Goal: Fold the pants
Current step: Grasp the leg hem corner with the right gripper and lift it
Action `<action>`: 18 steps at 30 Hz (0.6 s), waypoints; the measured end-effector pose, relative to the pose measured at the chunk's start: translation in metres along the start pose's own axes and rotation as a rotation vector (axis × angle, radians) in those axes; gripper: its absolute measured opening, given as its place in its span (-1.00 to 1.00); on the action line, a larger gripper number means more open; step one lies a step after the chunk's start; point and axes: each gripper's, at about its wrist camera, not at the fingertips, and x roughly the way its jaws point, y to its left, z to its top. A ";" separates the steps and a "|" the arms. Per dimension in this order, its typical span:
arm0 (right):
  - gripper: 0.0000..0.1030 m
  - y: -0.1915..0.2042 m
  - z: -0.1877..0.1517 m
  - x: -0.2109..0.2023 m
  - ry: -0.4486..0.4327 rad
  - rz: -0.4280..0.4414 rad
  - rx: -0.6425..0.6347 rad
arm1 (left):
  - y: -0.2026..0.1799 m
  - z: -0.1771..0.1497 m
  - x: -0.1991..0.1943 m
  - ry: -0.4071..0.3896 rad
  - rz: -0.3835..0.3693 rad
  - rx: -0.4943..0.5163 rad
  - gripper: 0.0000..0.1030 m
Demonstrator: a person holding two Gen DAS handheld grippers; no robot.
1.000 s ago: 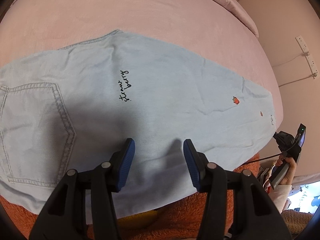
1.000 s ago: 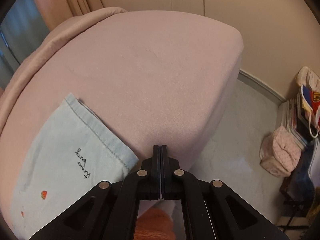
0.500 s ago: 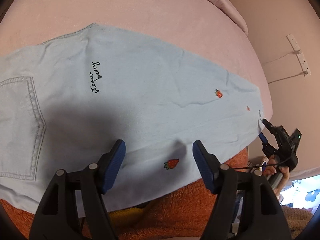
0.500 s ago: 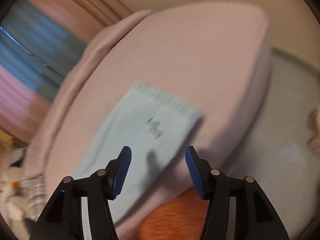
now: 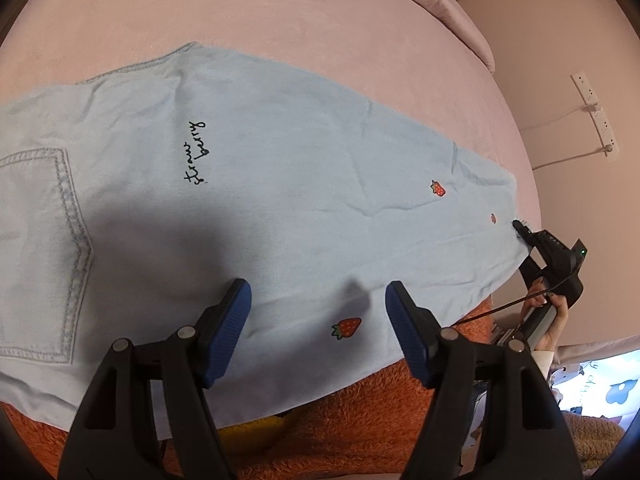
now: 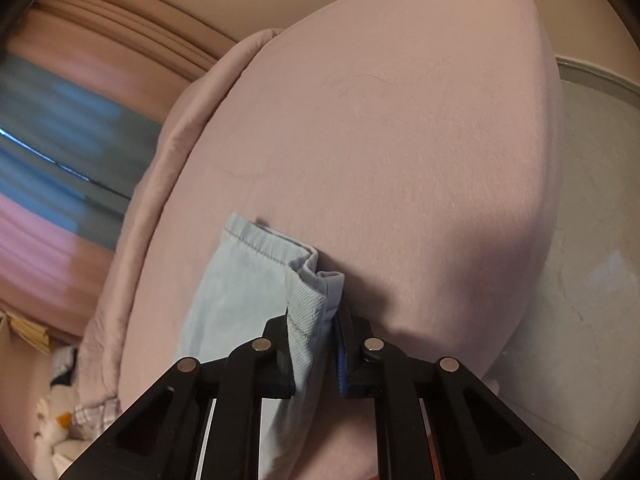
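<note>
Light blue denim pants (image 5: 280,200) with strawberry prints lie flat along the pink bed (image 5: 280,20), back pocket at the left. My left gripper (image 5: 318,292) hovers open over the near edge of the leg, nothing between its blue pads. At the right end a hand holds my right gripper (image 5: 520,229) at the leg's cuff. In the right wrist view, the right gripper (image 6: 312,320) is closing, with the near corner of the cuff (image 6: 308,312) pinched between its jaws. The rest of the pants leg (image 6: 240,292) stretches away to the left.
Orange fuzzy fabric (image 5: 380,420) lies below the pants at the bed's near edge. A power strip (image 5: 592,116) hangs on the wall at the right. Grey floor (image 6: 592,240) lies beyond the bed's right side, and a pile of soft things (image 6: 60,420) sits at the lower left.
The right gripper opened, swung over to the pants cuff and closed on its corner. The left gripper's jaws spread wider and shifted slightly along the leg.
</note>
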 end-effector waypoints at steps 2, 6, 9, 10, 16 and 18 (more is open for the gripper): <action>-0.76 0.009 -0.004 -0.004 -0.021 -0.028 -0.012 | 0.002 -0.001 -0.004 -0.002 0.015 -0.002 0.35; -0.76 0.047 -0.007 -0.031 -0.109 -0.050 -0.147 | 0.011 0.000 -0.018 -0.032 0.058 -0.026 0.35; -0.76 0.094 -0.009 -0.060 -0.159 0.011 -0.284 | 0.026 0.005 -0.037 -0.076 0.079 -0.063 0.35; -0.76 0.111 -0.012 -0.069 -0.171 0.035 -0.335 | 0.030 0.006 -0.043 -0.093 0.080 -0.077 0.35; -0.76 0.218 -0.063 -0.104 -0.194 0.137 -0.682 | 0.059 0.009 -0.082 -0.204 0.124 -0.139 0.36; -0.76 0.242 -0.084 -0.105 -0.157 0.187 -0.753 | 0.067 0.007 -0.090 -0.220 0.135 -0.157 0.36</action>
